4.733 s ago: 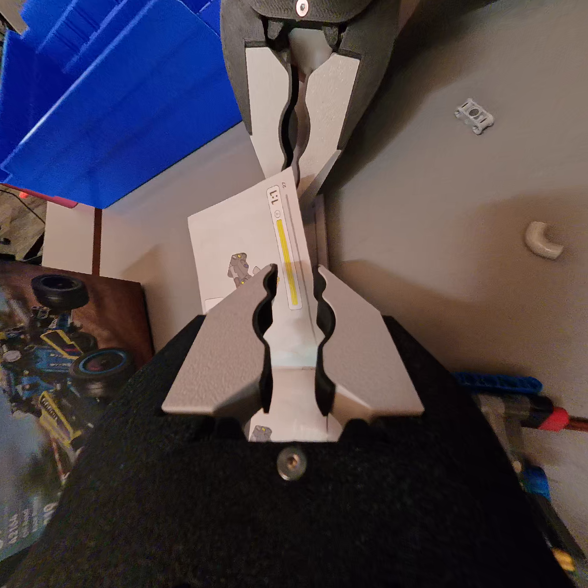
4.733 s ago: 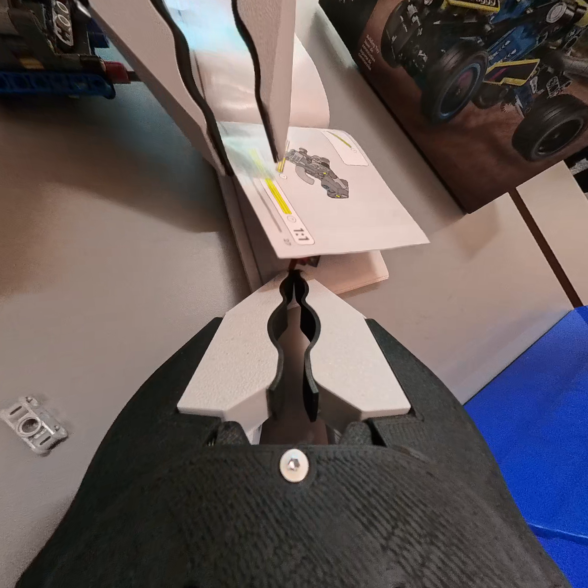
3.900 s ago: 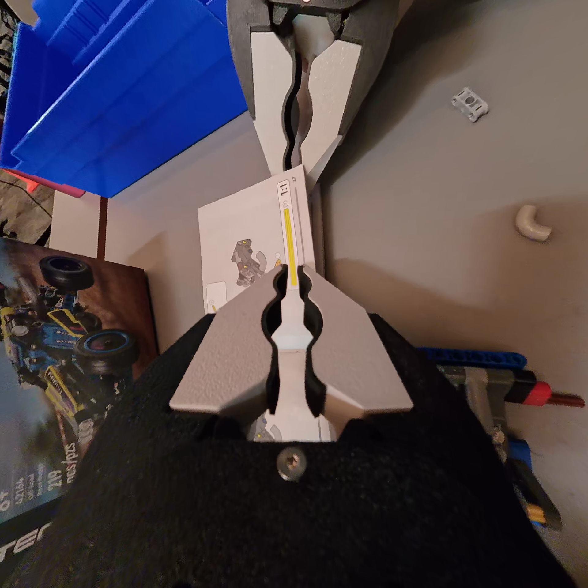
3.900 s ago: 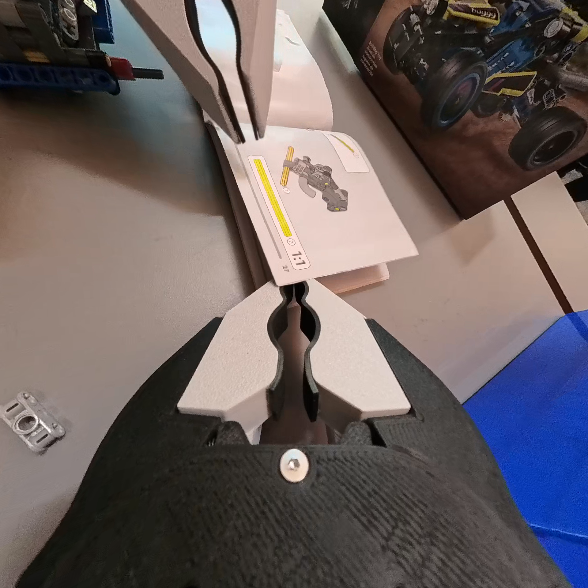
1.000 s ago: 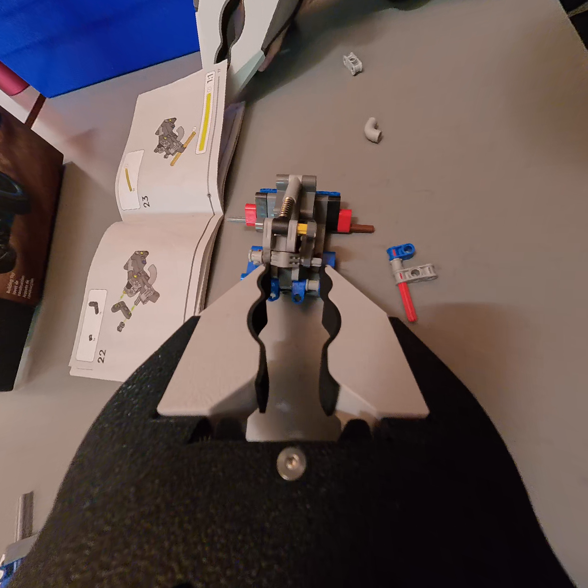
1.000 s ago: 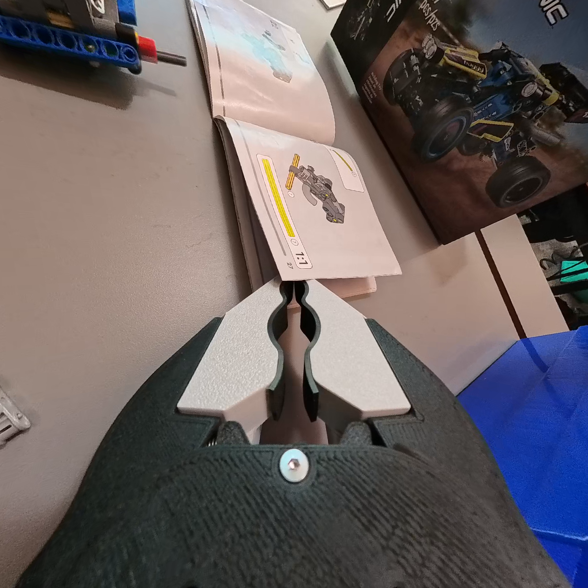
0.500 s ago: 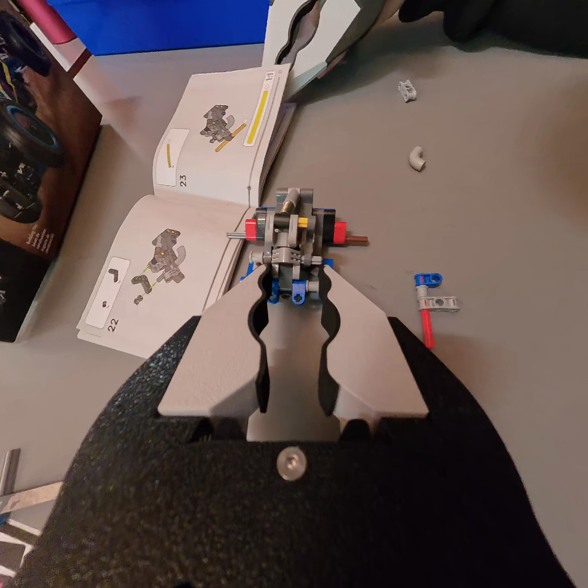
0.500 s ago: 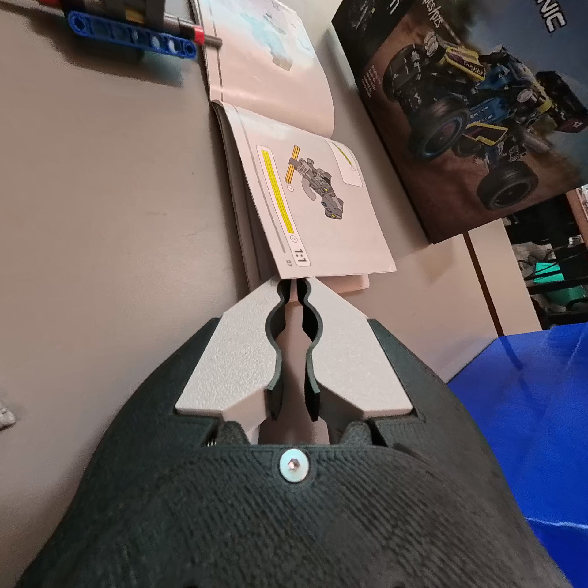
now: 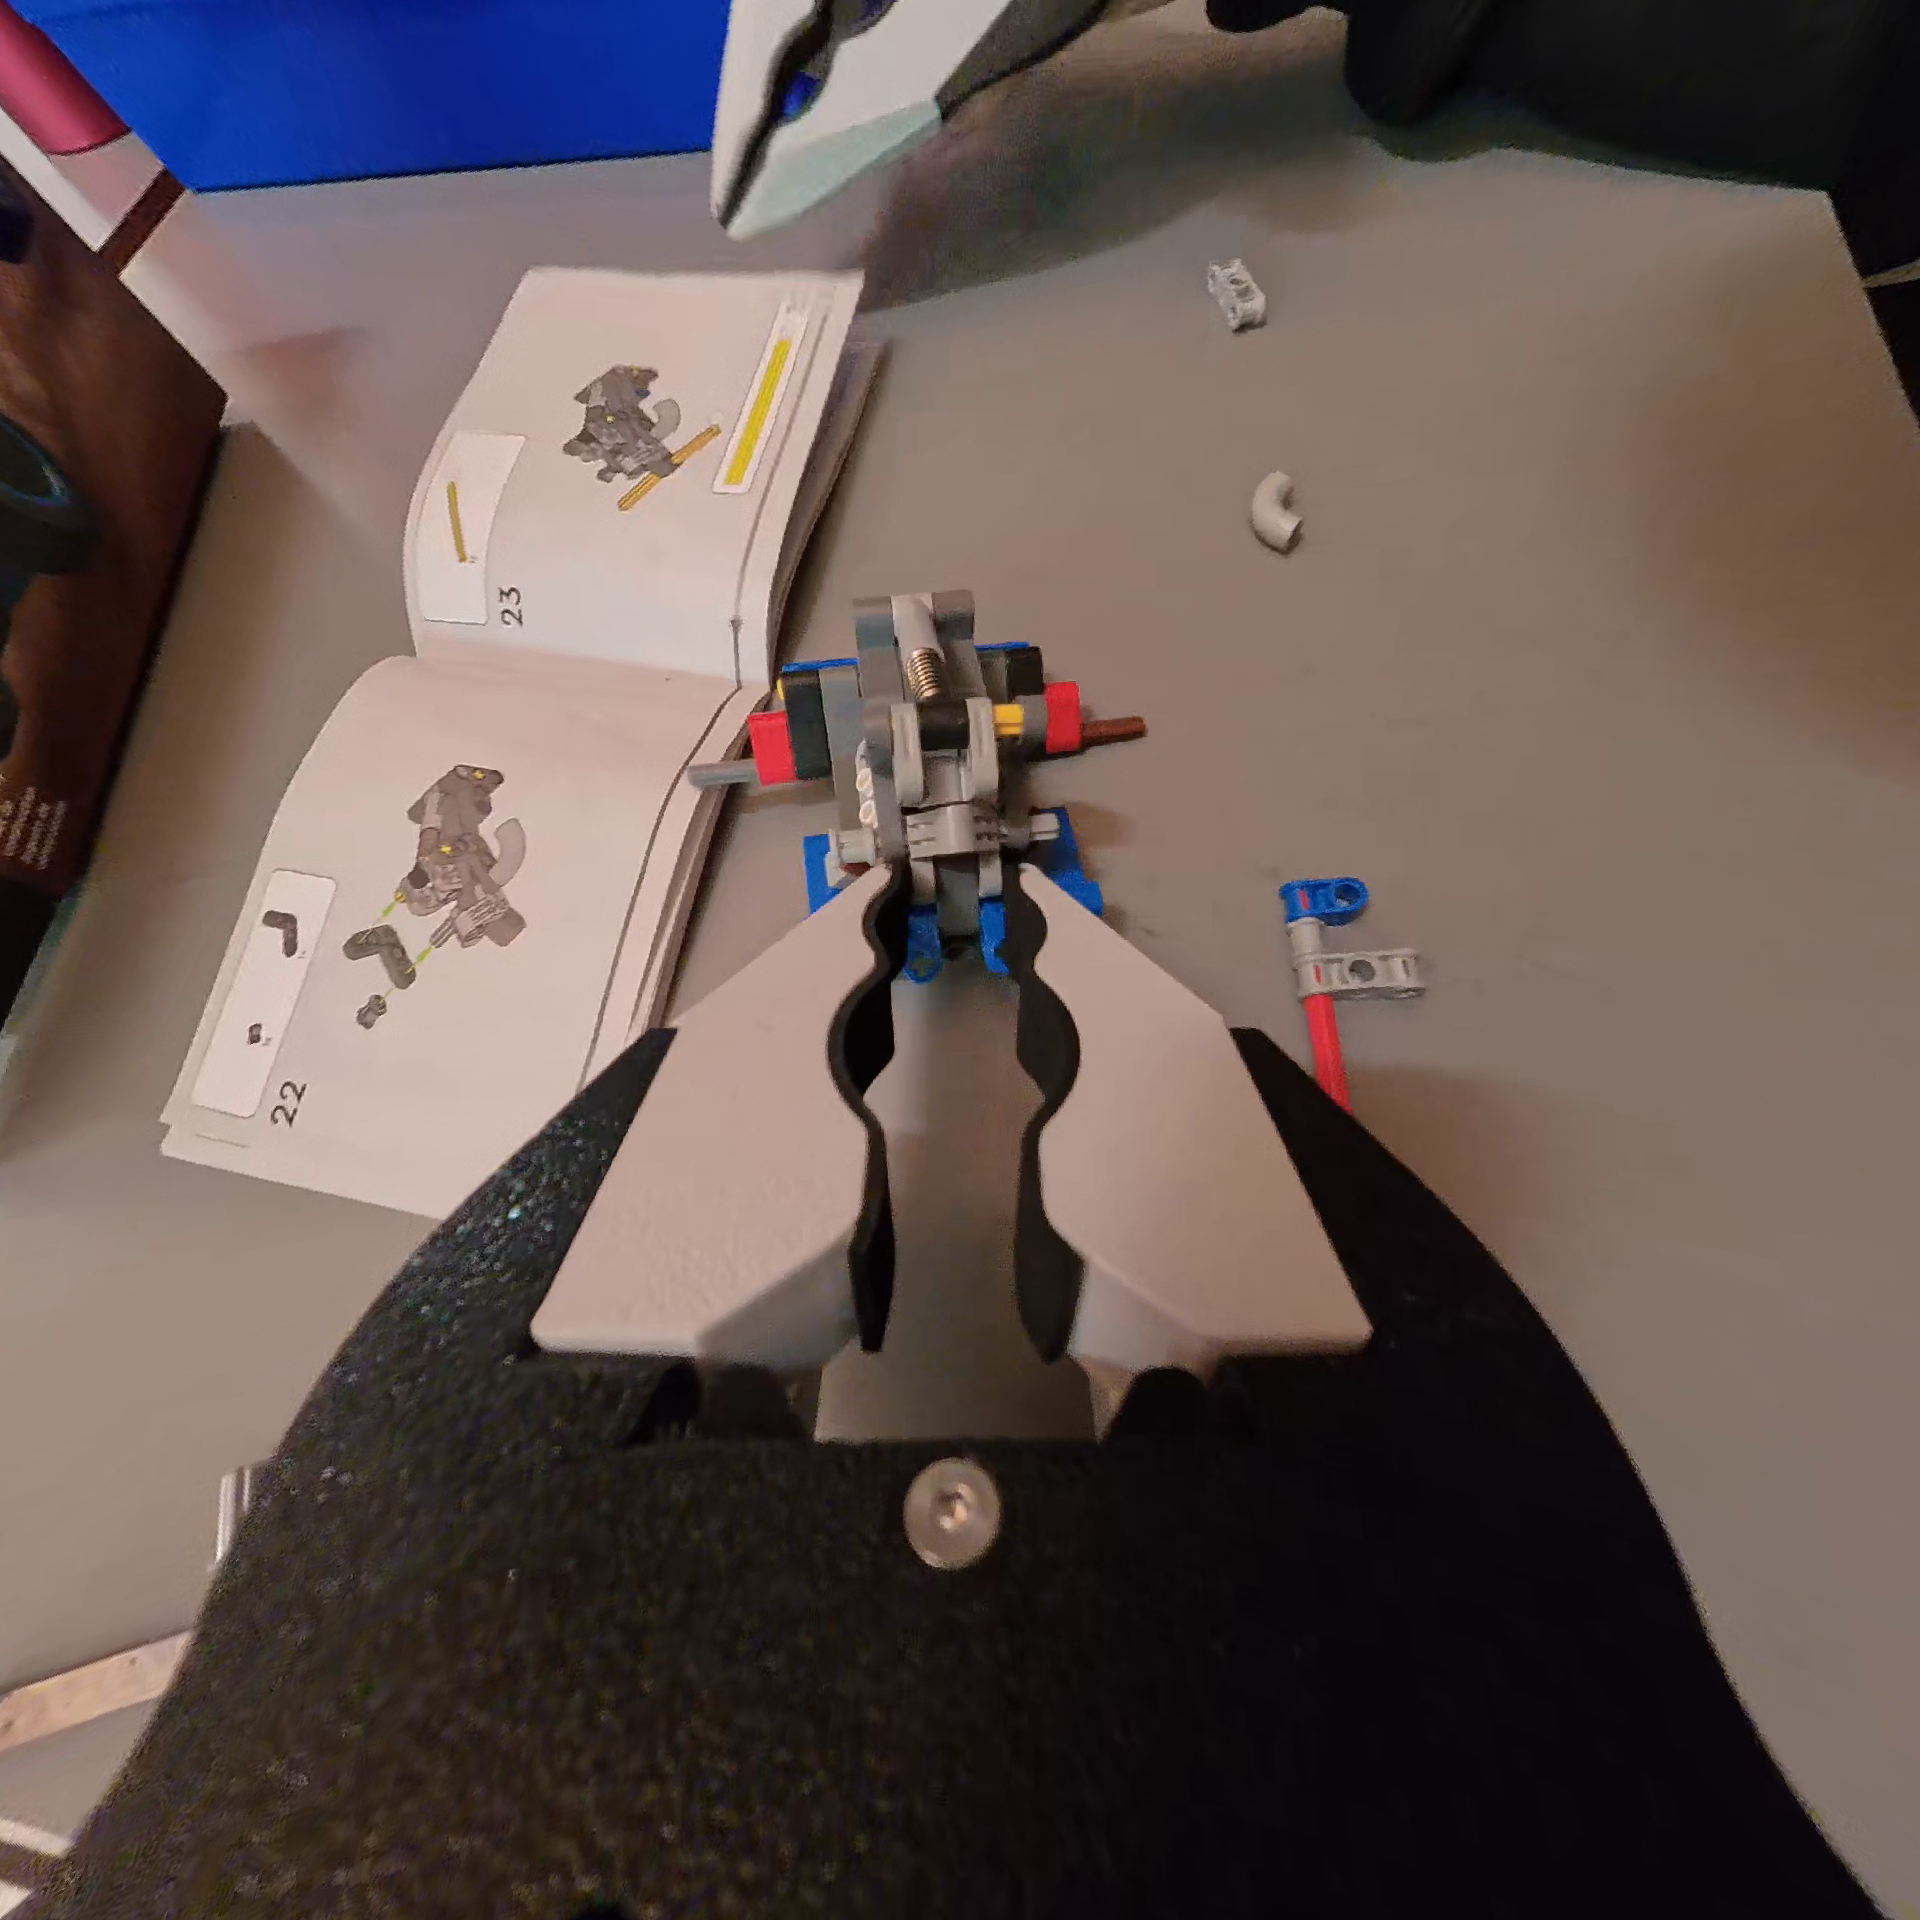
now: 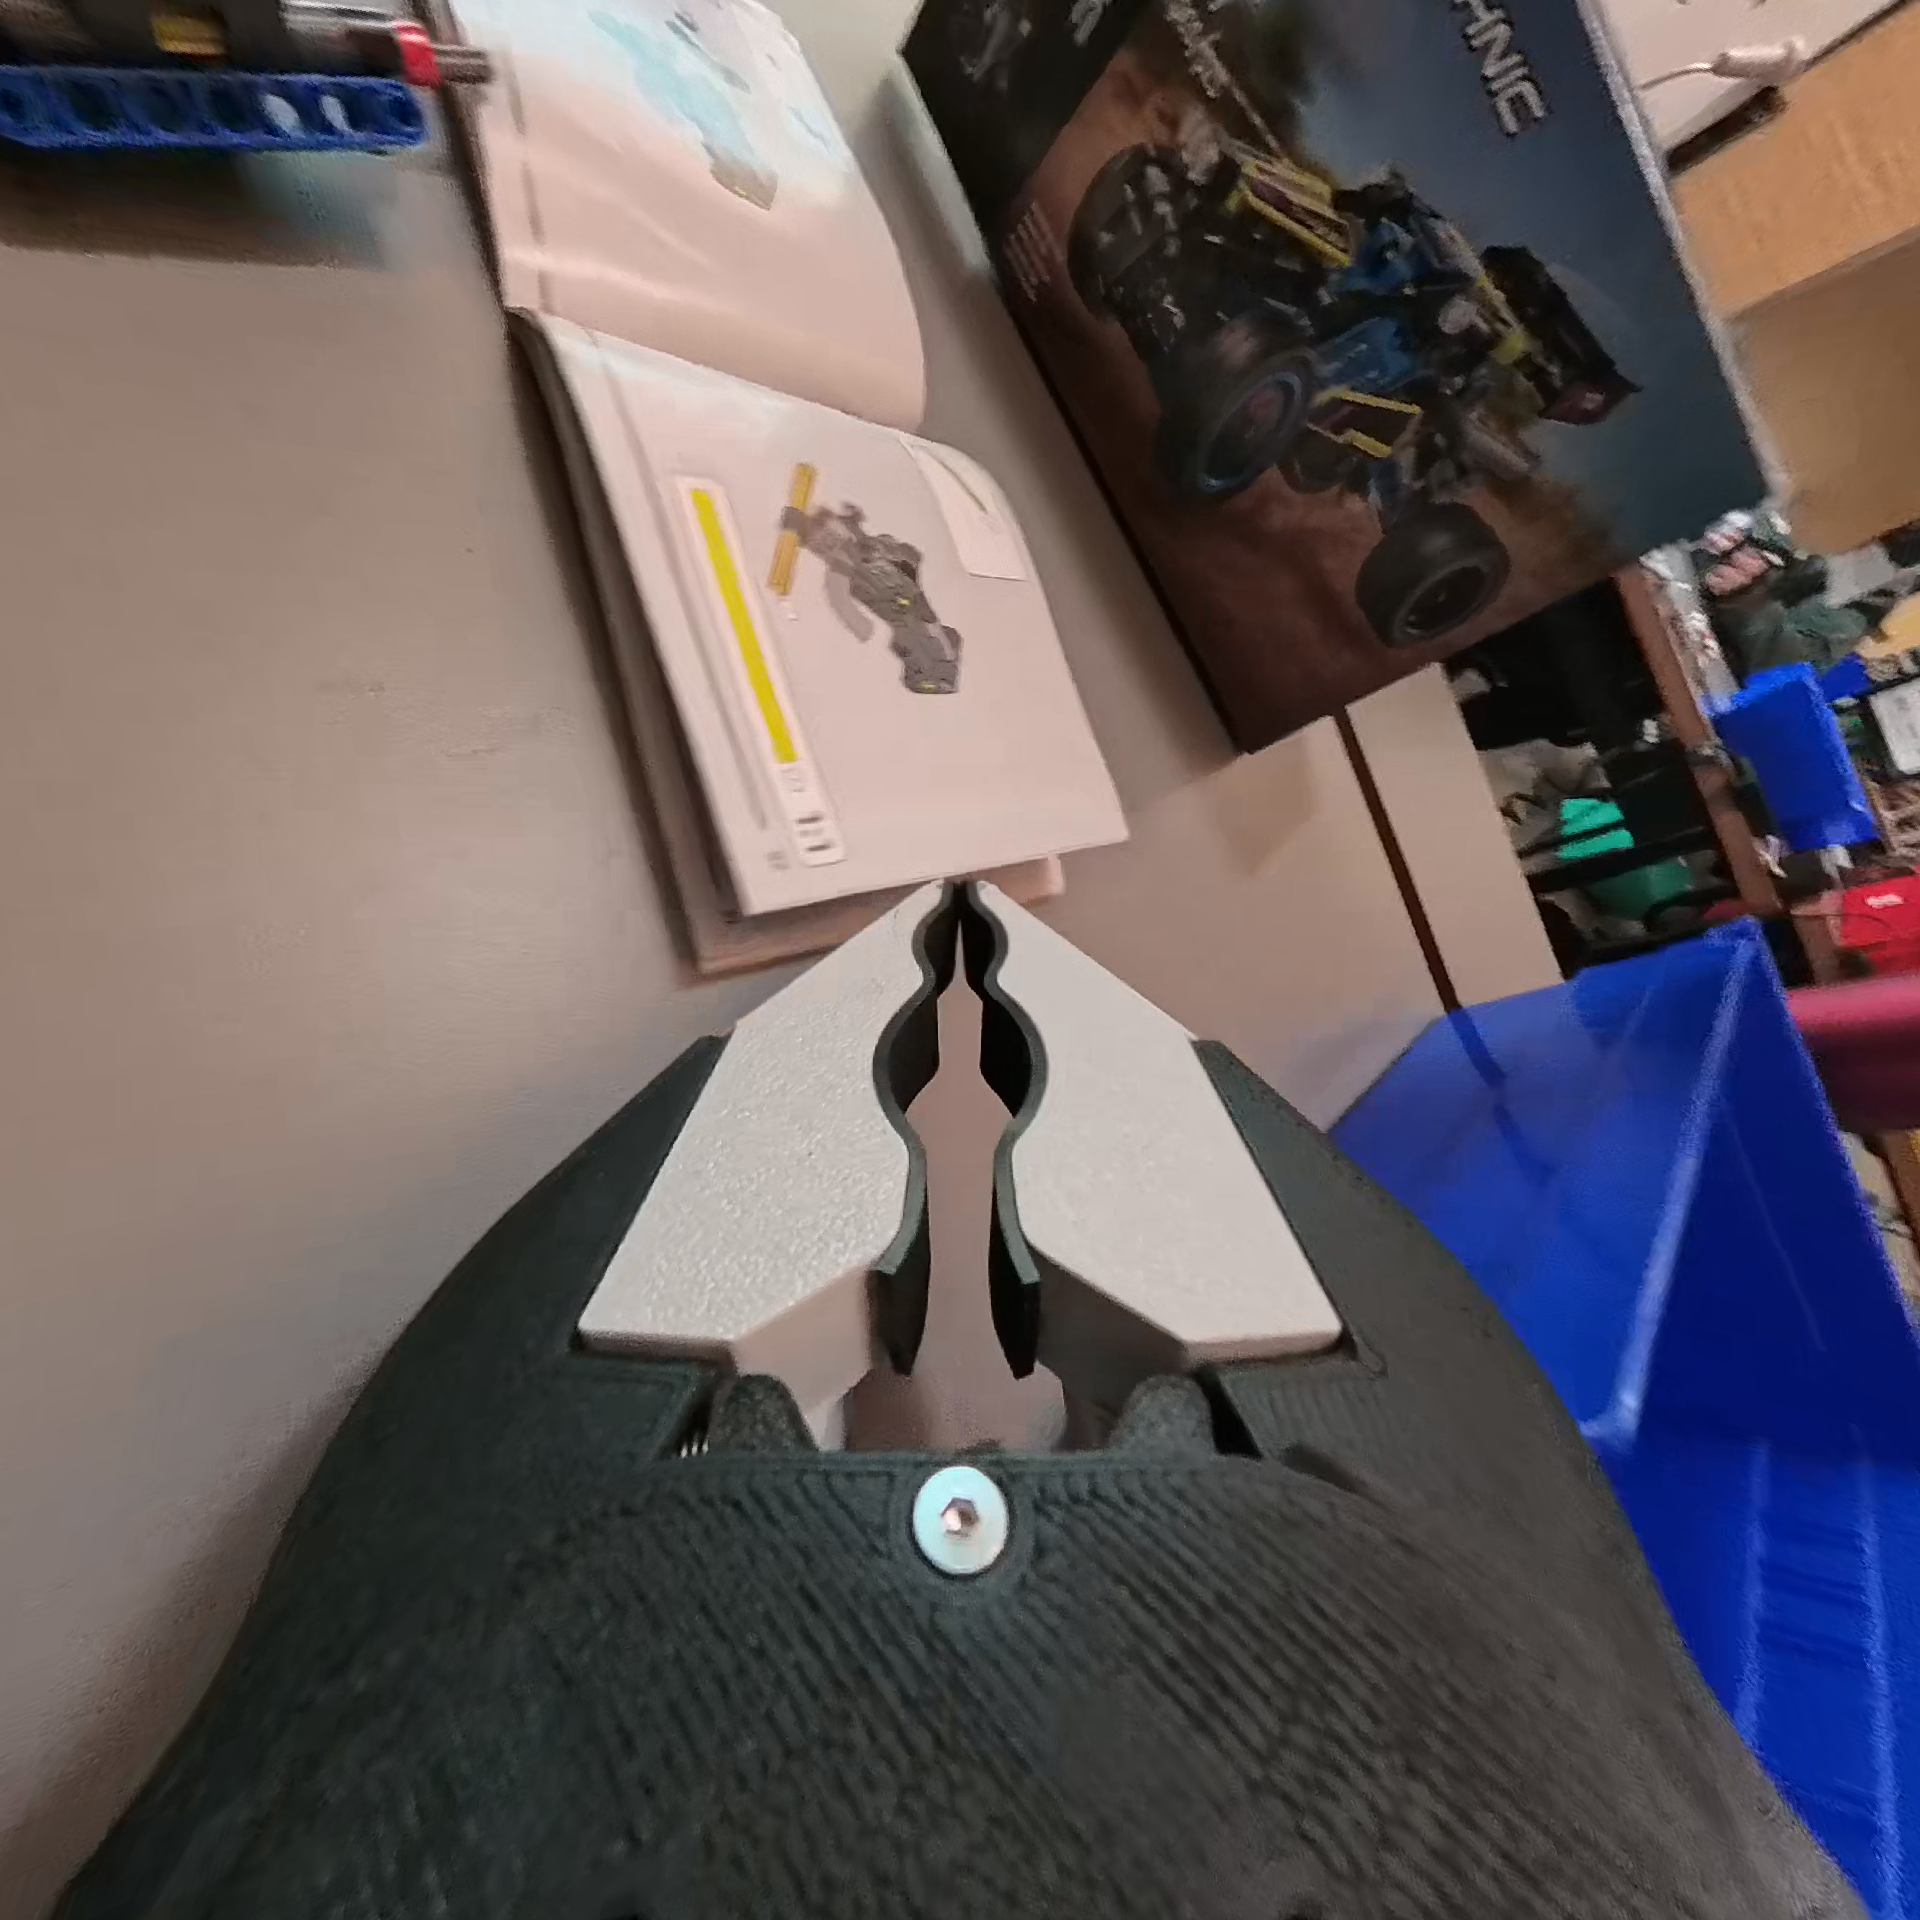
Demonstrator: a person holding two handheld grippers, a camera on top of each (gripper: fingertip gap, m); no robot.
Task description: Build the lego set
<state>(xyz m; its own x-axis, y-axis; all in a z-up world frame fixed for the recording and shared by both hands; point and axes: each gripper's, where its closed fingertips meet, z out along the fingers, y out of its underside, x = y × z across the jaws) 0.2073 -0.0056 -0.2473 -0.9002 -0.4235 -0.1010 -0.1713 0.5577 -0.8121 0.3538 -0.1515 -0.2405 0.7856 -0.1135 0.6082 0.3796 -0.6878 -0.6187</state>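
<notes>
Left gripper narrowed since half a second ago, pads pressed on grey brick assembly beside open booklet mid-worktop, right gripper kept pressed together, bare, now lifted off booklet's far corner.

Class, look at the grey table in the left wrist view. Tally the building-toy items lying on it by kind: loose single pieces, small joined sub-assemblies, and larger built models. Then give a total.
Loose single pieces: 2, the light grey connector block and the curved grey elbow
Small joined sub-assemblies: 1, the blue, grey and red axle piece
Larger built models: 1, the grey and blue model at the left hand-held gripper
Total: 4
</notes>
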